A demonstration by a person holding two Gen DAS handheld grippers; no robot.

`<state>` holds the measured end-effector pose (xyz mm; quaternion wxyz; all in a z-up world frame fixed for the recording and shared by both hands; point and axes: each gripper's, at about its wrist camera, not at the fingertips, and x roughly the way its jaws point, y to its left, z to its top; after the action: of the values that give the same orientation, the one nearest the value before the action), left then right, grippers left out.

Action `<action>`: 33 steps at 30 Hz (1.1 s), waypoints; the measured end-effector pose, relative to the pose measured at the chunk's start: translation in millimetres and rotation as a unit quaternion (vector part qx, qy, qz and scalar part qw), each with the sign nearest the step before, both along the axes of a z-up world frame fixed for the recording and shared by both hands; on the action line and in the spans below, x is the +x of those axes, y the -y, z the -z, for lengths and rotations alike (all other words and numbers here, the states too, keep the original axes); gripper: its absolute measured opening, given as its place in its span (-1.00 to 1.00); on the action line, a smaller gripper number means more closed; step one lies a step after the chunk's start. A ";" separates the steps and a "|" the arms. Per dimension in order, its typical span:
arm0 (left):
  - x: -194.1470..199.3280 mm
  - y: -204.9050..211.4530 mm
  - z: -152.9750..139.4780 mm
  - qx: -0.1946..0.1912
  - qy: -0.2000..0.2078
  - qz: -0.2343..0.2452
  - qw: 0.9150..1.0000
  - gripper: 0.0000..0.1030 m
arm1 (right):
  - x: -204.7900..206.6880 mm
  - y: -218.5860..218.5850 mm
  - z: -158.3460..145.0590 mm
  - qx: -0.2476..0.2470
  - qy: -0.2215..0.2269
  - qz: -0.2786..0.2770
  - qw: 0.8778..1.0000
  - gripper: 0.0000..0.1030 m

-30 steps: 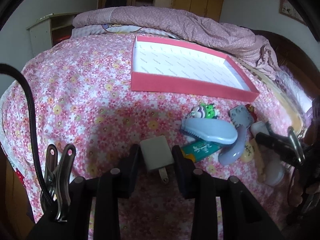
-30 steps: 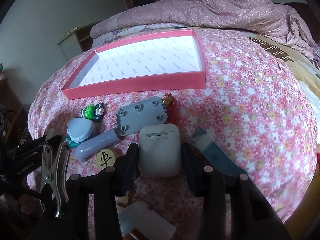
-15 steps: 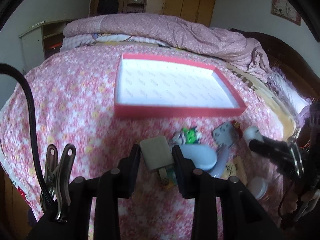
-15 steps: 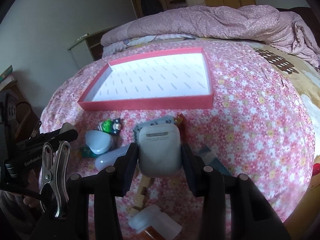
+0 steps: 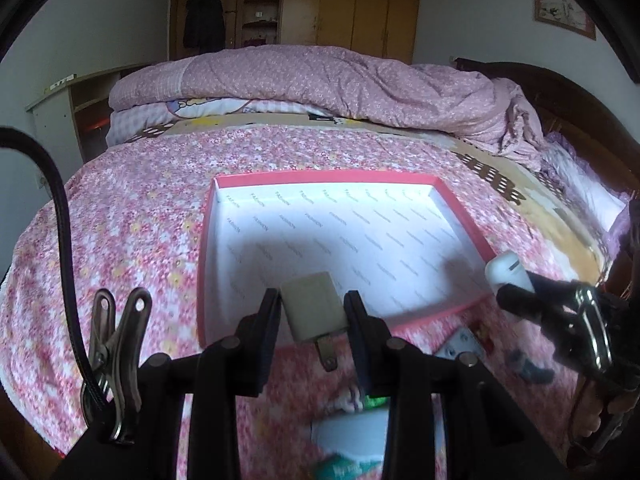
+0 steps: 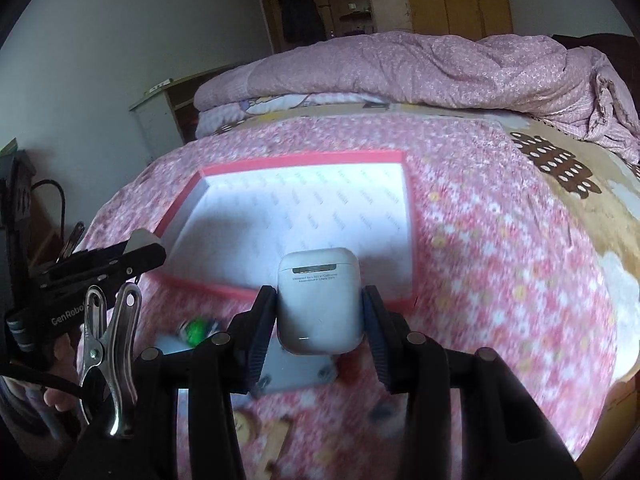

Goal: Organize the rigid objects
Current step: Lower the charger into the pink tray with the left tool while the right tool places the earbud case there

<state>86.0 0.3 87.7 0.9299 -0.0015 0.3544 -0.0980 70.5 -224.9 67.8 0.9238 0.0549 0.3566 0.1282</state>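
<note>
My left gripper (image 5: 313, 312) is shut on a pale plug adapter (image 5: 312, 306) with metal prongs, held above the near edge of the red-rimmed white tray (image 5: 460, 216). My right gripper (image 6: 320, 312) is shut on a white earbud case (image 6: 320, 300), held above the near edge of the same tray (image 6: 409, 200). The right gripper also shows at the right of the left wrist view (image 5: 516, 286), and the left gripper at the left of the right wrist view (image 6: 140, 248).
Loose items lie on the flowered bedspread below the grippers: a grey studded plate (image 6: 296, 372), a green toy (image 6: 196, 330), a pale blue object (image 5: 352, 436), a wooden piece (image 6: 276, 436). A folded pink quilt (image 5: 320, 80) lies behind the tray.
Both grippers have lifted their objects off the bedspread and carried them forward to the tray's near edge. The loose items now lie below and behind the fingers.
</note>
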 end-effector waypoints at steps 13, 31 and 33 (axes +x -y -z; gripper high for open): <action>41.3 7.9 38.5 0.017 -0.047 -0.008 0.999 -0.34 | 48.8 -8.2 32.3 -0.026 -0.048 0.014 0.998 -0.14; 31.7 6.5 47.2 0.024 -0.061 -0.002 0.998 -0.30 | 39.2 -13.5 38.0 -0.051 -0.058 0.019 0.997 -0.14; 30.0 9.0 47.6 0.025 -0.060 0.002 0.998 -0.12 | 37.8 -14.1 38.2 -0.053 -0.058 0.023 0.997 -0.14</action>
<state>115.9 -8.7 40.2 0.9067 0.0165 0.4117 -0.0909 108.3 -210.8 29.5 0.9057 0.0209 0.4148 0.0847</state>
